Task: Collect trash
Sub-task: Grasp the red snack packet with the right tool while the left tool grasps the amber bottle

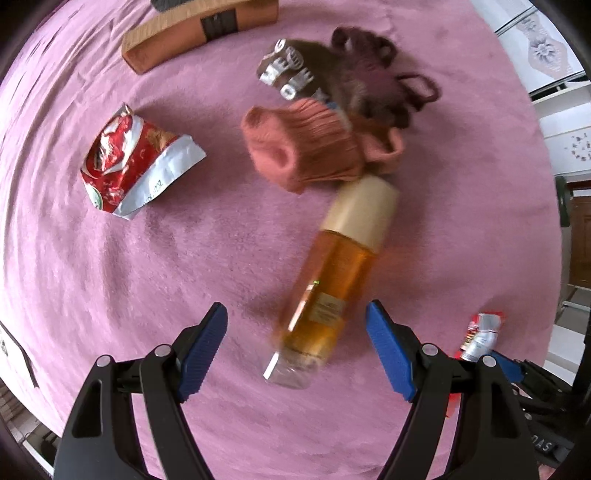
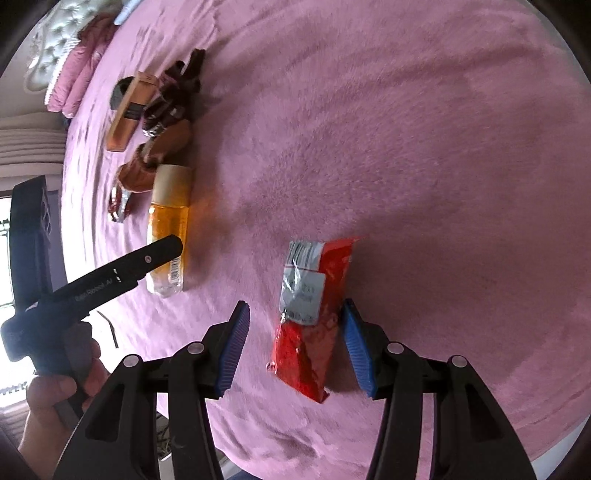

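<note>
A flat red and silver wrapper point(image 2: 310, 325) lies on the pink blanket point(image 2: 443, 184) between the fingers of my right gripper point(image 2: 296, 303). That gripper is open: its right pad sits at the wrapper's edge and its left pad stands clear. My left gripper point(image 1: 295, 305) is open and points down over the clear end of a lying bottle point(image 1: 332, 288) of orange liquid with a cream cap, its pads apart from it. A crumpled red and silver bag point(image 1: 129, 162) lies further left. The flat wrapper point(image 1: 480, 336) also shows at the right edge of the left wrist view.
Pink socks point(image 1: 314, 147) and dark brown socks point(image 1: 351, 81) lie bunched at the bottle's cap. A brown box point(image 1: 192, 29) lies beyond them. A hand point(image 2: 55, 398) holds the left gripper's handle. Folded pink bedding point(image 2: 81, 74) is at the far end.
</note>
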A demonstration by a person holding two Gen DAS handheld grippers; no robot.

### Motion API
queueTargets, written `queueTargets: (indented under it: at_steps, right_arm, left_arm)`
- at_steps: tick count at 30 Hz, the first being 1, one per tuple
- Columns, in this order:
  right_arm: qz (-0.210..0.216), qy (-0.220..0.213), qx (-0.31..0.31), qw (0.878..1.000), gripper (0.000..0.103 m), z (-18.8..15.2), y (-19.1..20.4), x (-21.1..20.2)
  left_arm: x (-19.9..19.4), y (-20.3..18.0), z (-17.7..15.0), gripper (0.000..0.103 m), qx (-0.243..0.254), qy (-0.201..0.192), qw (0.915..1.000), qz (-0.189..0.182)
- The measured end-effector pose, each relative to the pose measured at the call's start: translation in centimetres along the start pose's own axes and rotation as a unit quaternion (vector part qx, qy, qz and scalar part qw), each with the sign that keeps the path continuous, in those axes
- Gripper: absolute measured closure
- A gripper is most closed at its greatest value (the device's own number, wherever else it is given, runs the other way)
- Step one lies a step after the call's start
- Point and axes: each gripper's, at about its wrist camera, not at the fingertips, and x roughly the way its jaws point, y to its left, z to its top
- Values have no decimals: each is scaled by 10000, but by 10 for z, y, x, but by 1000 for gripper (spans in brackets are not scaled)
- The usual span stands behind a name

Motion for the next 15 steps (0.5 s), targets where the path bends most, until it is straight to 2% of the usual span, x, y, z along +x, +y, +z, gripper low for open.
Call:
queueTargets:
  at_steps: [3,5,6,7,8,12,15]
  right_arm:
    - [-161,75,28,9998,53,4,2,9]
    - [-324,89,-41,9994,60,5,5,11]
    - [-392,99,-90,9991,67,6,6,12]
    - [-455,112,-153,9988,70,6,6,11]
    - [-426,117,-164,9989,71,6,6,11]
    - [-340,82,-266,9990,72,5,5,2]
    - [-243,-33,-339,9991,72,6,6,-11]
  left_arm:
    - [9,2,3,36,-23,82,10000,51]
    - [12,2,4,40,17,84,9998,161]
    - [12,1,3,42,38,75,9998,198]
    - [11,1,3,48,75,51,9996,257]
    - [10,-1,3,53,95,39,9996,272]
    - [-1,-13,-3,58,170,8,9996,203]
    - [-10,-21,-17,62,119,36,9999,13]
